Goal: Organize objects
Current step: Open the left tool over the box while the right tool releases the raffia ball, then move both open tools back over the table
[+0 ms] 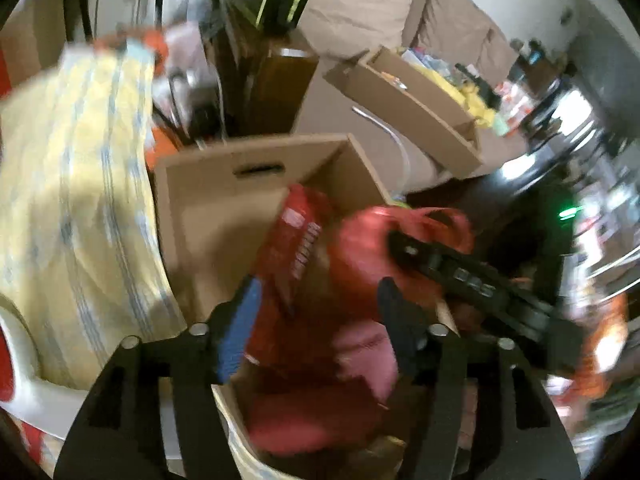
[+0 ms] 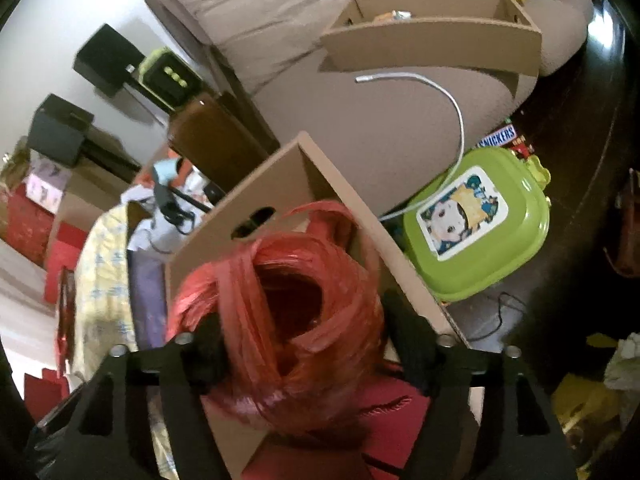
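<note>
An open cardboard box (image 1: 208,184) with a handle slot stands below both grippers. My left gripper (image 1: 316,320) is open over it, its blue-padded finger (image 1: 240,320) beside a red printed packet (image 1: 296,240) that leans inside the box on pink and red items (image 1: 360,356). A coil of red plastic twine (image 2: 288,300) sits at the box's (image 2: 248,200) mouth between the fingers of my right gripper (image 2: 308,336), which stands open; its right finger is clear of the coil. In the left wrist view a black finger (image 1: 460,272) of the right gripper lies across the coil (image 1: 368,248).
A yellow patterned cloth (image 1: 72,200) lies left of the box. A green lidded container (image 2: 476,224), a white cable (image 2: 452,112) and a Snickers pack (image 2: 496,140) lie to the right. A second cardboard box (image 2: 432,44) rests on the brown sofa (image 2: 320,12).
</note>
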